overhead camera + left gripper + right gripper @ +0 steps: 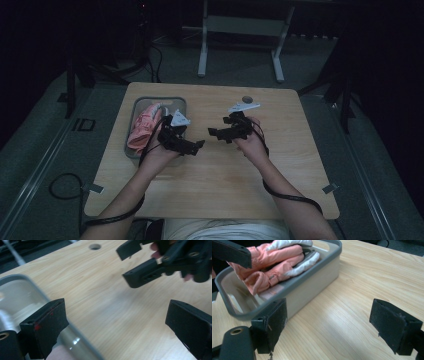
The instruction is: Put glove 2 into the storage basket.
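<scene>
Both tongs hang just over the bare worktop [215, 170], pale wood with a fine straight grain, tips turned toward each other with a gap between. The left tongs [196, 145] stand wide open with nothing between the black padded jaws; the right tongs [216, 133] are likewise spread wide and empty. Just beside the left tongs, on the side away from the right tongs, sits a grey tub [317, 272], oblong with rounded corners and a smooth plastic rim. In it lies a folded jacket [274, 262], salmon-pink quilted fabric with white lining, soft and puffy. Farther off, beyond the right tongs, a round hole [247, 99] pierces the worktop.
</scene>
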`<state>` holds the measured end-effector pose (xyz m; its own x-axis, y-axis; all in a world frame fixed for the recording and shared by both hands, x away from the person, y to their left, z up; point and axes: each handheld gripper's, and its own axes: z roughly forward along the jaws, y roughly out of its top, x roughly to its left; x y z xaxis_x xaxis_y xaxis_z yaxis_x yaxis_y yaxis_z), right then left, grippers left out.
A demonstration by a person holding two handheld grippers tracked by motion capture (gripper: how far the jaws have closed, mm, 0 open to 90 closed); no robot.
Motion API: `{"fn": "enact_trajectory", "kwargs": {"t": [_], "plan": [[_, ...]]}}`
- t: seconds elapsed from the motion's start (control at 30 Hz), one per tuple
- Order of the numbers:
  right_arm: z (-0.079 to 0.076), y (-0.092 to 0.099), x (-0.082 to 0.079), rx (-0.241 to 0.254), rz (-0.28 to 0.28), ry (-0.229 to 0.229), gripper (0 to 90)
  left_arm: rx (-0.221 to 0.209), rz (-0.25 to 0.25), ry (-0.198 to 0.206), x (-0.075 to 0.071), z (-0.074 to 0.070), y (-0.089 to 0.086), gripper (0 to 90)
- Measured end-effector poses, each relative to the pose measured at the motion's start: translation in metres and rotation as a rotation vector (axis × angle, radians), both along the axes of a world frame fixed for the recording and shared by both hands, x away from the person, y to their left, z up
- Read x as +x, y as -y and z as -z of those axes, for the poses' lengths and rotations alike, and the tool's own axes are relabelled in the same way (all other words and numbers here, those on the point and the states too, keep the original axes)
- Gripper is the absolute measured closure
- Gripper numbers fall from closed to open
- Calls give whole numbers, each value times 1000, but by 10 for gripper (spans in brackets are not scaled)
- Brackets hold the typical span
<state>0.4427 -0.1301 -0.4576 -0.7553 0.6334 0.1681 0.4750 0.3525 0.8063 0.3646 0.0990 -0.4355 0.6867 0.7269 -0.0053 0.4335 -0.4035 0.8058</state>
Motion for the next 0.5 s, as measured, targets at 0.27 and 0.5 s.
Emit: {"fn": "enact_trajectory", "kwargs": {"t": [0.27,0.5], "plan": [[10,21,-13,-2,-10,2,147,-37,82,12,-16,6,20,33],[20,35,-27,-20,-24,12,147,-40,140,35,-27,11,37,33]]}}
